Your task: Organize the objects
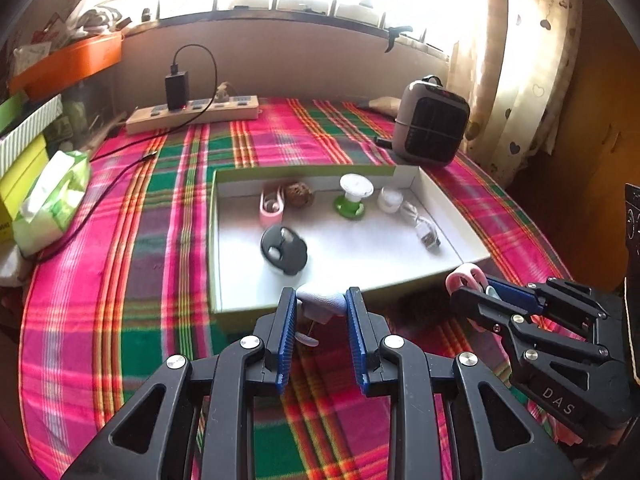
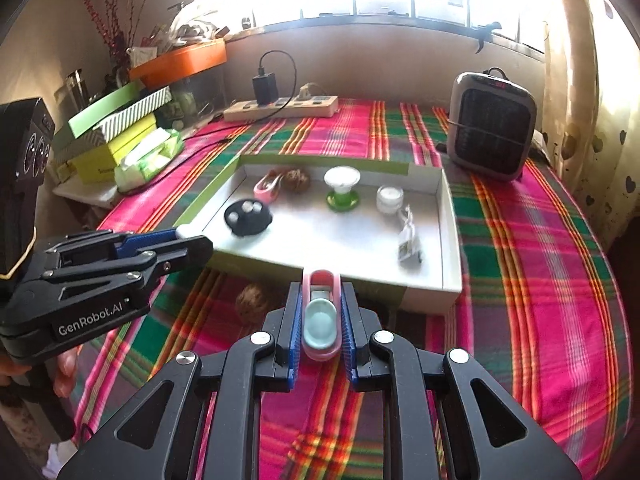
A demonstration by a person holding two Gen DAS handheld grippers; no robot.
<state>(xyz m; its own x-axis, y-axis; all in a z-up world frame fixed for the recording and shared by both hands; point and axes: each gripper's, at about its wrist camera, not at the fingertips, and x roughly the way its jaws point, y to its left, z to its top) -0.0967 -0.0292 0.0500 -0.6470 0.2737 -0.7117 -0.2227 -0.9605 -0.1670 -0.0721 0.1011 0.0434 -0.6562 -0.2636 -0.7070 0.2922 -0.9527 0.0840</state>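
In the left wrist view my left gripper (image 1: 321, 294) is shut on a small pale lilac piece (image 1: 320, 303), held just over the near wall of the white tray (image 1: 218, 240). My right gripper (image 2: 322, 288) is shut on a pink oval clip with a teal insert (image 2: 320, 320), in front of the tray's near wall (image 2: 424, 294). Each gripper shows in the other's view: the right gripper (image 1: 472, 286) and the left gripper (image 2: 192, 239). Inside the tray lie a black round case (image 1: 284, 250), a second pink clip (image 1: 271, 204), a walnut (image 1: 298, 195), a green-and-white spool (image 1: 352, 196), a small white jar (image 1: 390, 199) and a clear packet (image 1: 426, 232).
Another walnut (image 2: 251, 303) lies on the plaid cloth before the tray. A grey heater (image 2: 490, 136) stands back right. A power strip with a black charger (image 2: 280, 106) lies at the back. A tissue pack (image 2: 148, 158) and stacked boxes (image 2: 116, 128) sit left.
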